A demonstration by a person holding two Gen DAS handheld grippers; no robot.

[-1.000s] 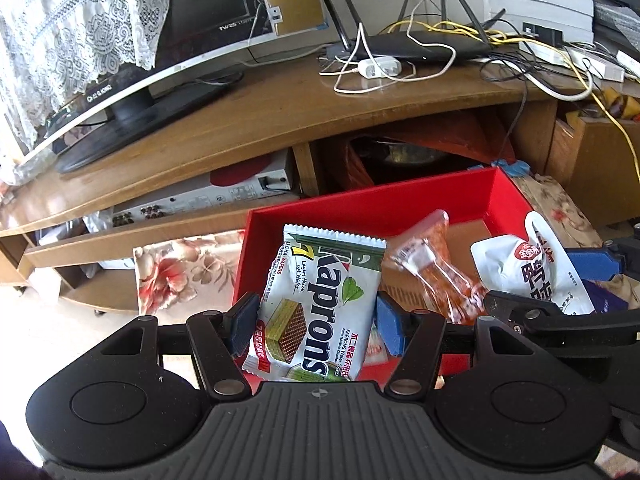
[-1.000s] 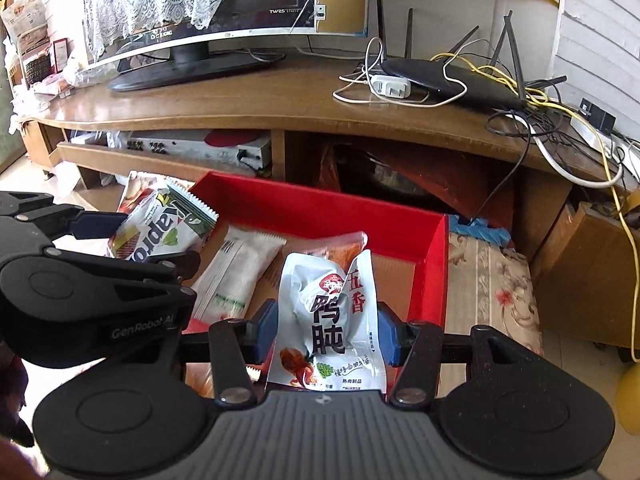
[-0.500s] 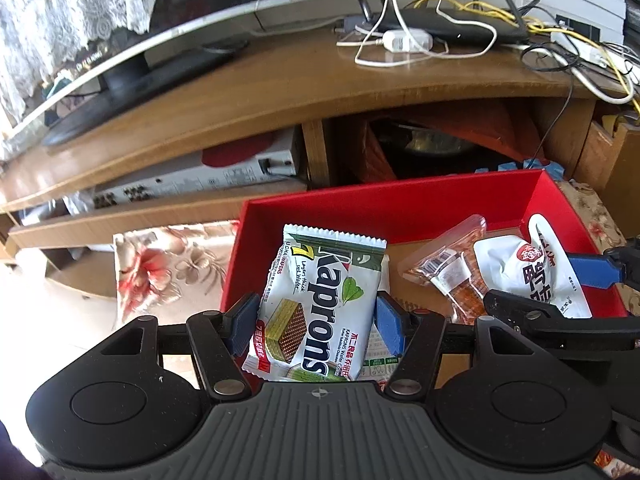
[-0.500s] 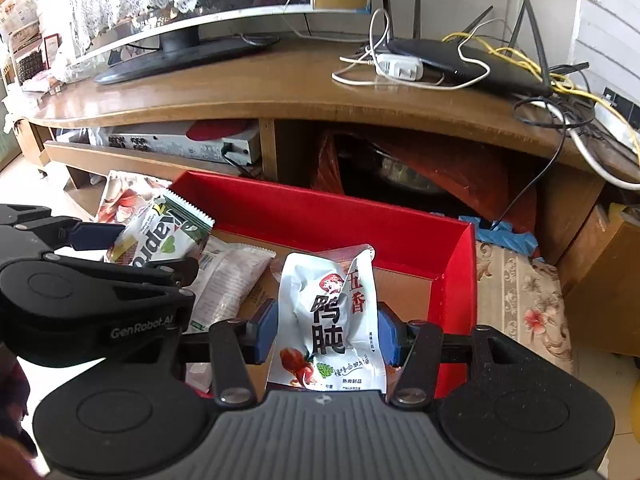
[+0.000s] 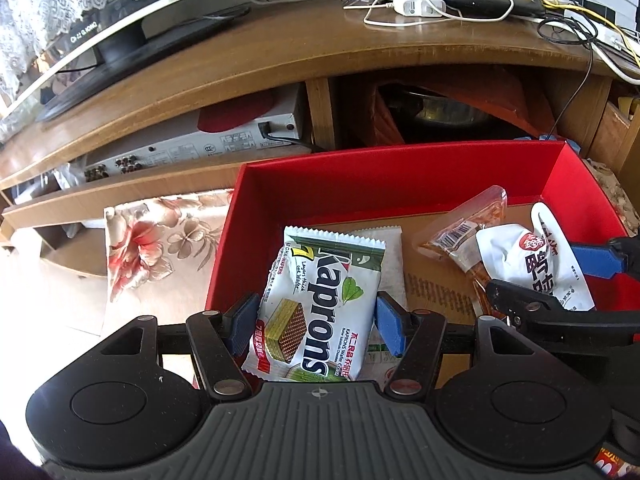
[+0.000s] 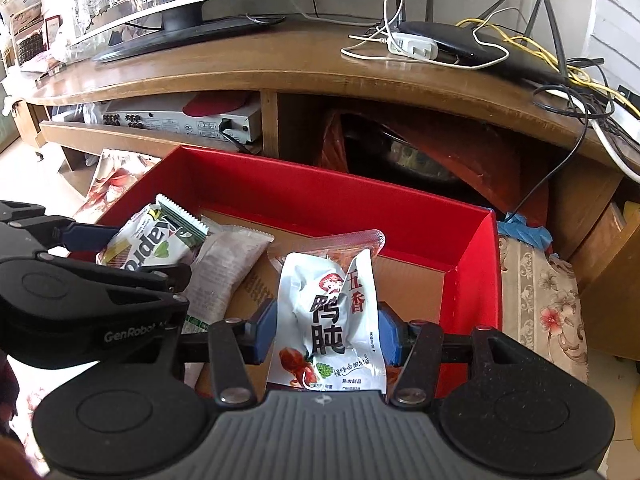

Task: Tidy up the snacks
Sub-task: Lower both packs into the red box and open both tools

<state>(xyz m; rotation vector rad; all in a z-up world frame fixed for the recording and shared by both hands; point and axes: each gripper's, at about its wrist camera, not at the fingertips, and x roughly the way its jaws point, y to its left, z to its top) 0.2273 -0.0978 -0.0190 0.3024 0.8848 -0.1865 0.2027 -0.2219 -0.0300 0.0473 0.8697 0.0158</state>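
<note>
- A curved wooden surface (image 6: 248,60) crosses the background, carrying a monitor (image 6: 192,0), a black router (image 6: 480,46) and tangled white and yellow cables (image 5: 424,4); a silver receiver (image 5: 192,148) sits on the shelf beneath it.
- The left gripper (image 5: 316,320) has its blue-padded jaws pinching the glossy Kaprons wafer pack (image 5: 320,304) by its sides, over the left half of the red box (image 5: 400,176).
- The right gripper (image 6: 326,330) has its jaws pinching a crinkled white duck snack pouch (image 6: 330,316) over the right half of the box.
- Just behind the pouch lies a clear packet (image 6: 348,244) of orange food, its sealed edge ridged.
- A matte white wrapper (image 6: 228,268) lies flat between the two held packs, partly under the wafer pack.
- The box has smooth red walls and a brown cardboard floor (image 5: 436,292).
- Floral cloth (image 5: 148,240) lies on the floor beside the box.
</note>
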